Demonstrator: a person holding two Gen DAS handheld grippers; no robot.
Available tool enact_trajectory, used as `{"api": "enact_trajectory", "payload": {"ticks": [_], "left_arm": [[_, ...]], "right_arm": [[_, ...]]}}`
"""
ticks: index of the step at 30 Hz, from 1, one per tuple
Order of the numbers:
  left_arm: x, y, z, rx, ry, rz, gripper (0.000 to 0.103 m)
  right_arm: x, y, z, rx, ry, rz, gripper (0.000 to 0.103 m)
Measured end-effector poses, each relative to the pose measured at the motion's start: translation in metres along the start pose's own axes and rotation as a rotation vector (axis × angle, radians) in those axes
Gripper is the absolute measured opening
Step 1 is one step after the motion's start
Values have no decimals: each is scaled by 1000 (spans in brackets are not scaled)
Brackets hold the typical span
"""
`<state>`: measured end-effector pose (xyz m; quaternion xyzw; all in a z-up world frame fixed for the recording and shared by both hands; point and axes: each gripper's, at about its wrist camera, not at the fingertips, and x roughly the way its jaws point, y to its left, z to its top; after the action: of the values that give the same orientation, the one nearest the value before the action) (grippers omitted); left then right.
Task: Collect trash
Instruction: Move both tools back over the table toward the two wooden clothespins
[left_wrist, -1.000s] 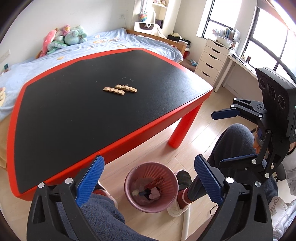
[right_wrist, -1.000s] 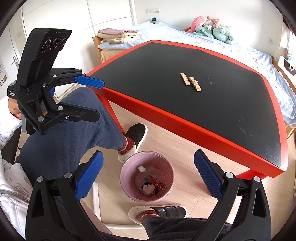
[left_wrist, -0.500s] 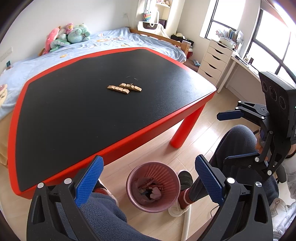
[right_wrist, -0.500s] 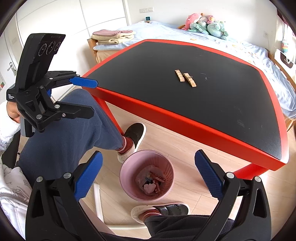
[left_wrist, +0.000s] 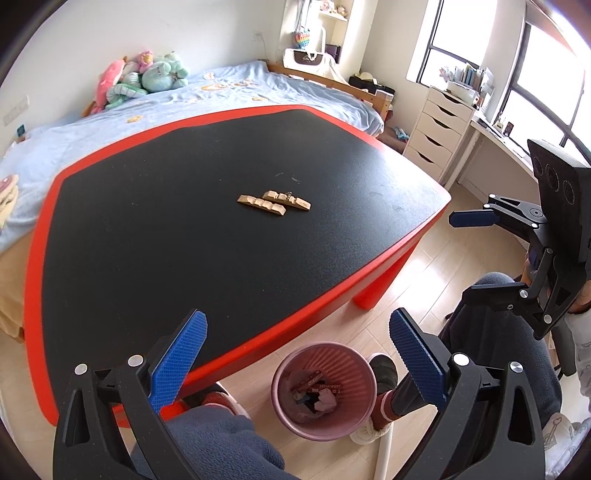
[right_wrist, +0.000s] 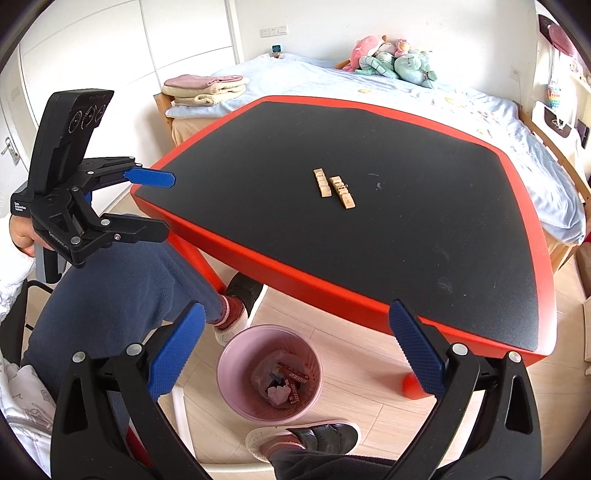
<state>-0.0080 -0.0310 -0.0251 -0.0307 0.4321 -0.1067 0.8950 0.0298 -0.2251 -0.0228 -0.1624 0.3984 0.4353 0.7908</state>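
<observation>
The left gripper (left_wrist: 297, 354) hangs spread and empty over the person's lap; the right gripper (right_wrist: 295, 349) is likewise wide apart, holding nothing. Directly below both, on the floor between the person's feet, stands the pink bin (right_wrist: 236, 354), at 6 o'clock in each wrist view, already holding crumpled paper and a dark wrapper (right_wrist: 295, 380) with white lettering too small to read. Beyond the bin runs the red edge of the table (left_wrist: 258, 343). Farther out, near the middle of the black top, lie two tan strips (left_wrist: 273, 203) side by side, just touching or nearly so; they look like the only scraps left to gather. From the left gripper they sit at about 12 o'clock, long axes running 10 to 4; from the right gripper they sit at about 12 to 1 o'clock, long axes running roughly 11 to 5. Neither gripper seems clearly nearer. Small white print on the left gripper's body, seen from the right wrist, is unreadable
</observation>
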Motion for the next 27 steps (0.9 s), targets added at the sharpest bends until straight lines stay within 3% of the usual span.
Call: {"api": "enact_trajectory", "payload": {"ticks": [21, 27], "left_arm": [[52, 38, 58, 103, 41, -5, 95], [74, 49, 72, 146, 61, 3, 95]], "right_arm": [[66, -39, 64, -83, 29, -25, 98], [92, -46, 74, -96, 55, -32, 88]]}}
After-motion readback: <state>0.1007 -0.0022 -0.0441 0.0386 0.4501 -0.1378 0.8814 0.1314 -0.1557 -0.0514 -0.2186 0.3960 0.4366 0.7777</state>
